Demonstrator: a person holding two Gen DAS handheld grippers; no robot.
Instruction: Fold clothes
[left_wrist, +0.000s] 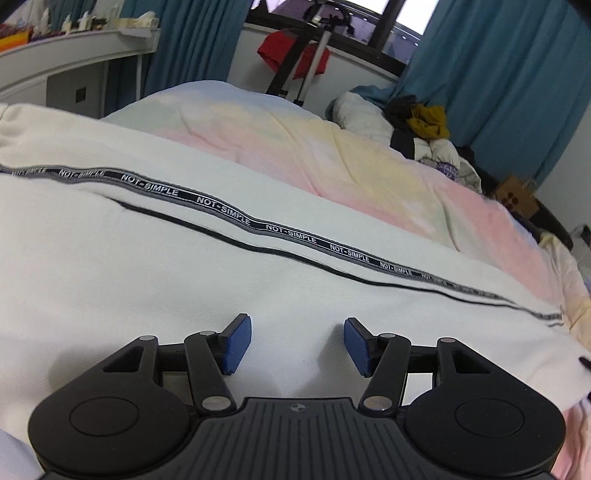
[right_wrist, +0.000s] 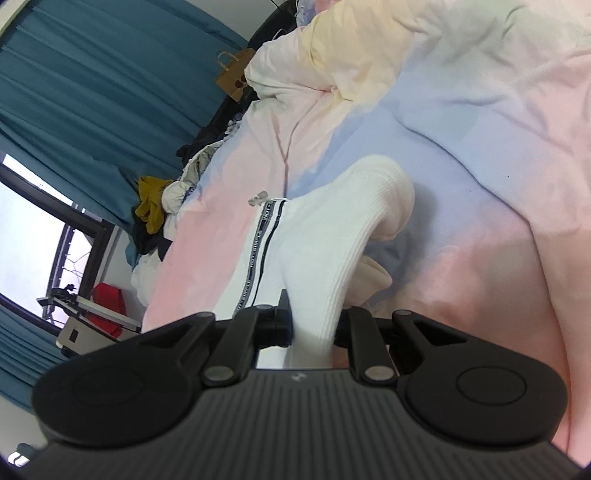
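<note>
White trousers (left_wrist: 147, 266) with a black "NOT-SIMPLE" side stripe (left_wrist: 288, 232) lie spread across the bed in the left wrist view. My left gripper (left_wrist: 297, 343) is open just above the white cloth, its blue pads (left_wrist: 238, 343) apart and empty. In the right wrist view my right gripper (right_wrist: 314, 325) is shut on the ribbed white cuff (right_wrist: 325, 280) of the trousers, which rises up and folds over ahead of the fingers. The stripe (right_wrist: 258, 254) runs along its left side.
The bed has a pastel pink, yellow and blue duvet (left_wrist: 332, 147). A pile of clothes (left_wrist: 424, 125) lies at its far corner by teal curtains (left_wrist: 517, 74). A brown paper bag (left_wrist: 517, 199) sits beside the bed. A white shelf (left_wrist: 74, 55) stands at left.
</note>
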